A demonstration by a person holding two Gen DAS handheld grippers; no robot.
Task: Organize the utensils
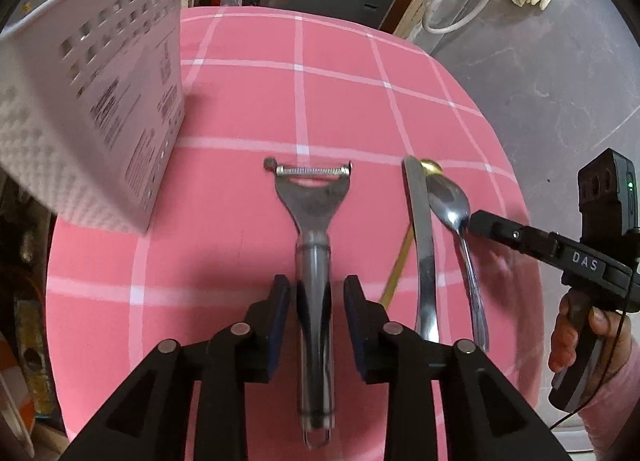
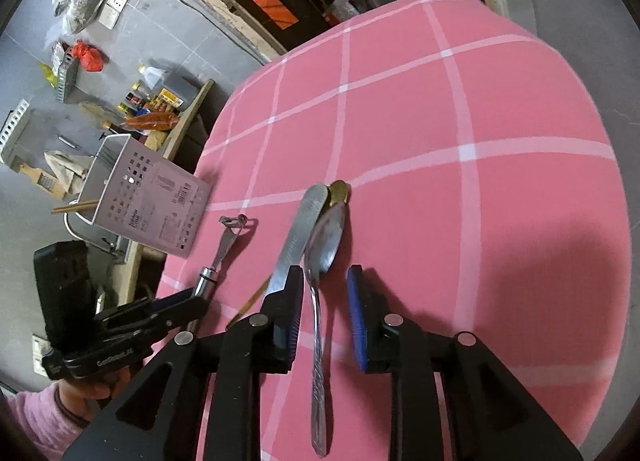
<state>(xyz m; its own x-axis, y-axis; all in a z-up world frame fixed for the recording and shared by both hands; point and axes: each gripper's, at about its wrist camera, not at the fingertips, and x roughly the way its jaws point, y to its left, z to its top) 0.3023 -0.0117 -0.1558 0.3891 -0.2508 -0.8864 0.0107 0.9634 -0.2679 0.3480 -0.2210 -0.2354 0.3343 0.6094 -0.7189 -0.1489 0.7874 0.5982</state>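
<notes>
Left wrist view: the left gripper (image 1: 317,317) has its jaws apart, one on each side of the peeler (image 1: 314,261) handle, pads not touching it. The peeler lies on the pink cloth (image 1: 240,109), blade pointing away. Ahead and to the left stands the white caddy (image 1: 100,101). To the right lie the knife (image 1: 423,245) and spoon (image 1: 460,229).

Right wrist view: the right gripper (image 2: 324,317) is spread wide around the spoon (image 2: 320,301) handle, gripping nothing. The knife (image 2: 298,237) lies just left, touching the spoon's bowl.

Steel peeler (image 1: 314,261), butter knife (image 1: 422,245) and spoon (image 1: 460,237) lie parallel beside white holder (image 1: 92,117).
</notes>
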